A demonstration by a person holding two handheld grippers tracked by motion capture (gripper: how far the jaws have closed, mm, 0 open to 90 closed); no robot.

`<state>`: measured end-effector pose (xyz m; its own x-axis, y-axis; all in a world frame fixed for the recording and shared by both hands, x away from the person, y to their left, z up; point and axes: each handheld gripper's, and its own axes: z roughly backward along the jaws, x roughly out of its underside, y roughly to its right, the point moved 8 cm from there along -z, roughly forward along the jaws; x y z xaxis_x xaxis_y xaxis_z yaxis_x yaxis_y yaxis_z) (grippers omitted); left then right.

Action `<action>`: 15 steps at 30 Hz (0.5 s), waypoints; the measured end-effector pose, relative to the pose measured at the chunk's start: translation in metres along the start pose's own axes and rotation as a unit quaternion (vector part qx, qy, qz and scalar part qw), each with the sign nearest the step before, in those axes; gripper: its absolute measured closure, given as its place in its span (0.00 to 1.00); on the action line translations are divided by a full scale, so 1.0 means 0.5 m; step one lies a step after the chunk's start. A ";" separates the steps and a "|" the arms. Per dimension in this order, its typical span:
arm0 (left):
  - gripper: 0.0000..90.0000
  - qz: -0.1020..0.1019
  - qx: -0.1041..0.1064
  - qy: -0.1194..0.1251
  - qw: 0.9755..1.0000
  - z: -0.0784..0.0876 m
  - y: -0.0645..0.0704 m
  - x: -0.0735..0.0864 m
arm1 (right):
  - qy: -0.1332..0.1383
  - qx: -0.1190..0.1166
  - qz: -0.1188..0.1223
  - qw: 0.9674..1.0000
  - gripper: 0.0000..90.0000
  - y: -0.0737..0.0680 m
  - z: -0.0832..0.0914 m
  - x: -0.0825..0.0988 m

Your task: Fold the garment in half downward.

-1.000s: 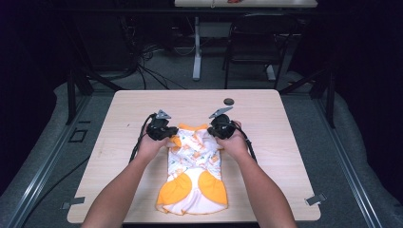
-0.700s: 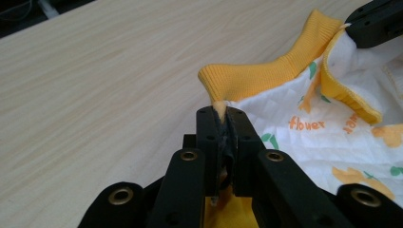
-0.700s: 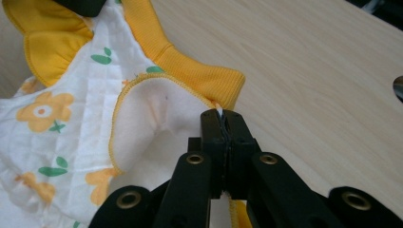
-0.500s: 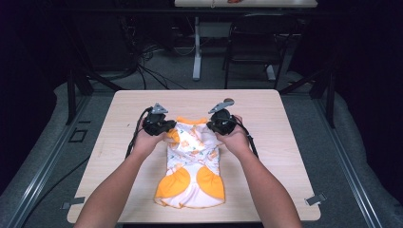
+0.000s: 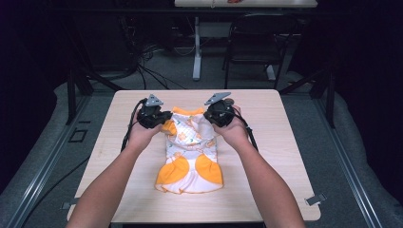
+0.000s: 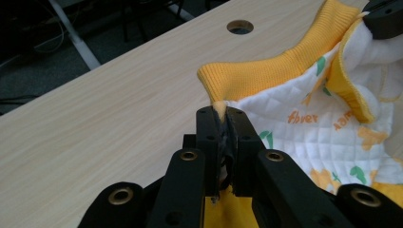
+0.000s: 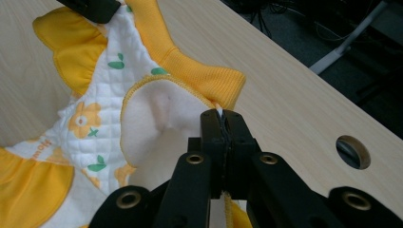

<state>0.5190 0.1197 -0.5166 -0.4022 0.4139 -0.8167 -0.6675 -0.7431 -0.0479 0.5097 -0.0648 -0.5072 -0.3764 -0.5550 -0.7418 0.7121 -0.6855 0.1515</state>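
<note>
A small white quilted garment with orange trim and an orange flower print lies lengthwise on the wooden table. Its far end is lifted off the surface. My left gripper is shut on the garment's left corner, pinching the orange ribbed band between its jaws. My right gripper is shut on the opposite corner; the white lining and orange edge are clamped at its tips. The near hem with its orange patches still rests on the table.
A round hole is cut in the tabletop near the far edge, beyond the right gripper. A black chair and a white table leg stand on the floor beyond the table. Bare wood lies left and right of the garment.
Both grippers have risen and moved toward the far edge, pulling the garment's top end up and stretching it lengthwise. The grips have not changed.
</note>
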 end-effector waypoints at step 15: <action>0.95 -0.022 0.021 0.002 1.000 0.011 0.027 0.026 | 0.001 -0.006 0.023 1.000 0.98 -0.021 0.011 0.030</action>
<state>0.5013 0.1180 -0.5246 -0.3697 0.4432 -0.8166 -0.7095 -0.7022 -0.0598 0.4932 -0.0684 -0.5161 -0.3429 -0.5849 -0.7351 0.7350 -0.6543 0.1777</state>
